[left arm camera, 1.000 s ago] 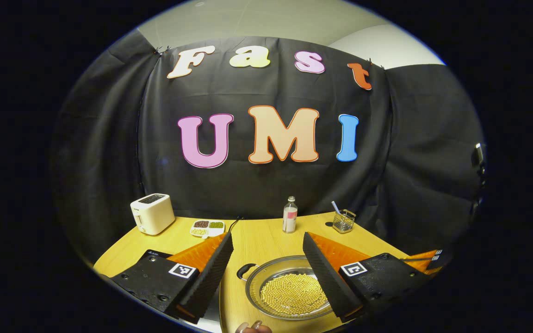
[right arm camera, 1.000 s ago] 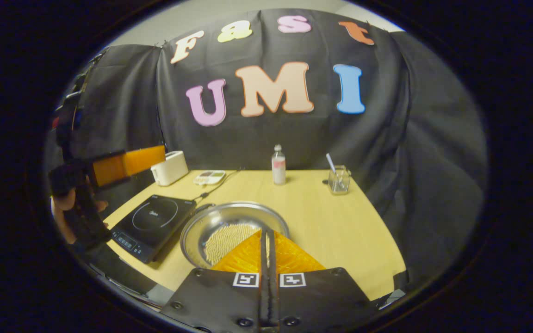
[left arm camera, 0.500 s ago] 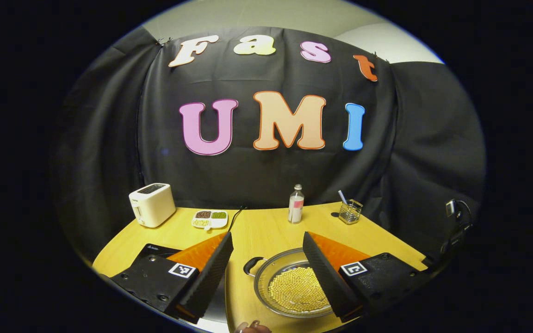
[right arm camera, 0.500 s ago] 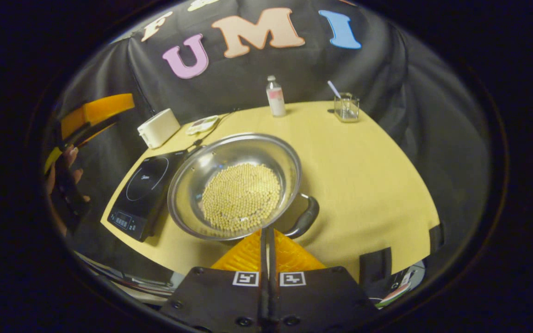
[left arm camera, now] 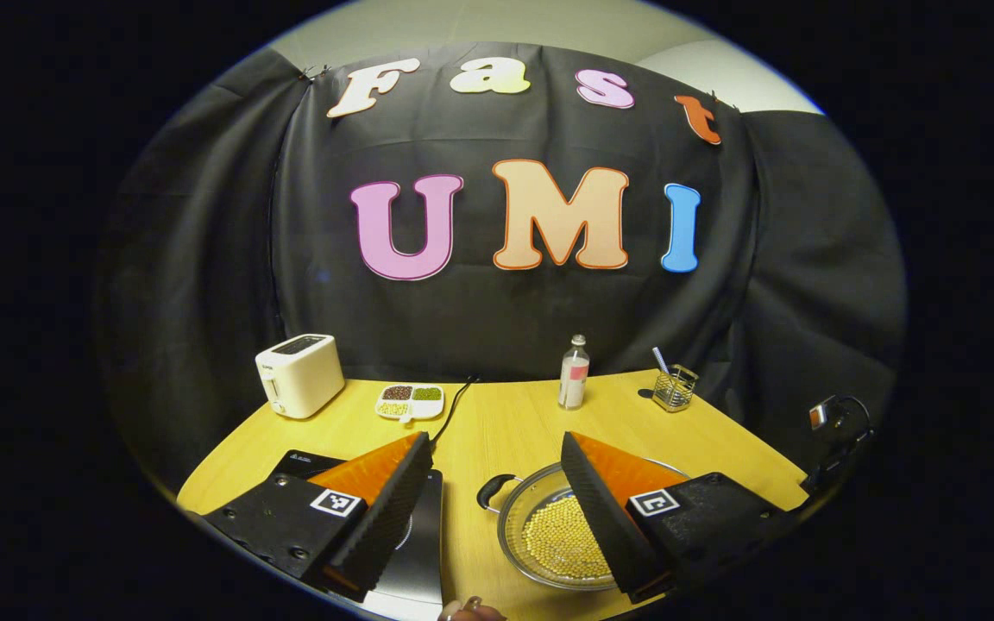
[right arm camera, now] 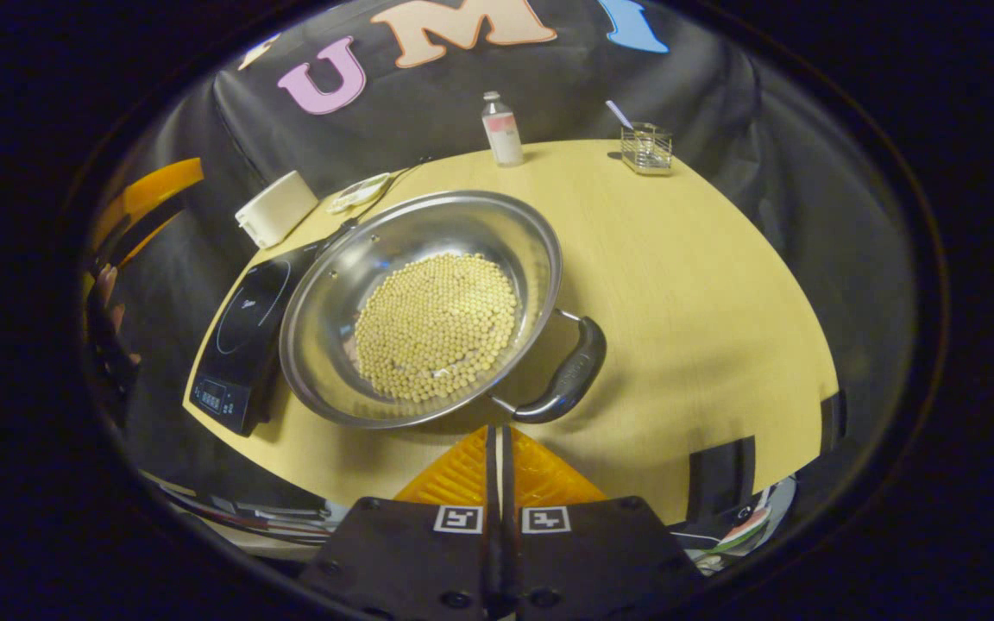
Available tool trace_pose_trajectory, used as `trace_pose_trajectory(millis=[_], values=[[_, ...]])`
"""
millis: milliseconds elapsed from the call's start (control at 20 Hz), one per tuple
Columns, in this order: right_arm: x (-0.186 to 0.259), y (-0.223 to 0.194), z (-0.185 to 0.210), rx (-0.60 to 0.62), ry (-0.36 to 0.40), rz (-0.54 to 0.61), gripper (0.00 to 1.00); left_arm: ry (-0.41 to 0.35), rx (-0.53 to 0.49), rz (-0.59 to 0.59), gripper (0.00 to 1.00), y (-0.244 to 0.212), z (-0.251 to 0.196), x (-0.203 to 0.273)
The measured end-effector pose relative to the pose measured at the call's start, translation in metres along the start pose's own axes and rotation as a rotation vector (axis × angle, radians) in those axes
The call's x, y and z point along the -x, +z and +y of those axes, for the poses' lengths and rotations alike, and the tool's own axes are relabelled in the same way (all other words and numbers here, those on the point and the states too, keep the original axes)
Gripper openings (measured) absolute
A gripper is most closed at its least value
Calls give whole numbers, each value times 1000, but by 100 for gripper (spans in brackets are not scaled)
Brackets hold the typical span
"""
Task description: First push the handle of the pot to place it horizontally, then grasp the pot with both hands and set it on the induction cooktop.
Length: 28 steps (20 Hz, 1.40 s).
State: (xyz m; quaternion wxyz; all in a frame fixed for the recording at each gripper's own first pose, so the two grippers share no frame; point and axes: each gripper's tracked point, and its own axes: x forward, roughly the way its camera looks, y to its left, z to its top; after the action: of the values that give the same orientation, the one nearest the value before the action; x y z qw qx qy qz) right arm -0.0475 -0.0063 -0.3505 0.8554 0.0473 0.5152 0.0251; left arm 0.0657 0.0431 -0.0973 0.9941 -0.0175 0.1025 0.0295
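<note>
Here, in the right gripper view, the steel pot (right arm camera: 419,306) sits at the centre of the frame on the yellow table (right arm camera: 687,285), its bottom covered with a layer of small yellow beans (right arm camera: 435,326). Its near black handle (right arm camera: 568,373) curves out at the lower right of the rim, just above the right gripper (right arm camera: 499,448), whose two fingers are pressed together with nothing between them. The induction cooktop (right arm camera: 242,341) lies just left of the pot, partly hidden by the rim. Toward the top of that frame stand a white toaster (right arm camera: 277,207), a small bottle (right arm camera: 502,129) and a wire holder (right arm camera: 645,148). At the far left edge a hand (right arm camera: 109,319) holds the other gripper. In the left gripper view, the left gripper (left arm camera: 495,504) hangs with its fingers spread wide, gripping nothing; the pot (left arm camera: 553,539) shows between them at the lower centre, its far handle (left arm camera: 492,492) pointing left, and the cooktop (left arm camera: 415,552) shows beside the left finger. A divided dish (left arm camera: 411,402) lies at mid-left.
</note>
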Motion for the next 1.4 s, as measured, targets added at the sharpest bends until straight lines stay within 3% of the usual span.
trace_pose_trajectory(millis=[100,250,350,450,500,550,700,1400], values=[[-5,4,-7,-1,-6,5,0,17,0,3,97,-2,6,0],[-10,10,-13,6,-14,8,7,39,4,14,97,-5,13,1],[-13,16,-18,5,-18,6,2,51,3,19,97,-7,15,0],[-17,21,-23,4,-22,3,7,59,4,24,96,-9,17,1],[-18,25,-26,6,-25,1,3,65,3,24,98,-9,18,0],[-20,28,-30,11,-30,-2,7,78,2,20,98,-8,21,1],[-26,38,-37,25,-39,-10,0,88,26,1,98,-7,22,0],[-45,76,-59,36,-45,-37,3,123,28,38,98,-23,30,1]])
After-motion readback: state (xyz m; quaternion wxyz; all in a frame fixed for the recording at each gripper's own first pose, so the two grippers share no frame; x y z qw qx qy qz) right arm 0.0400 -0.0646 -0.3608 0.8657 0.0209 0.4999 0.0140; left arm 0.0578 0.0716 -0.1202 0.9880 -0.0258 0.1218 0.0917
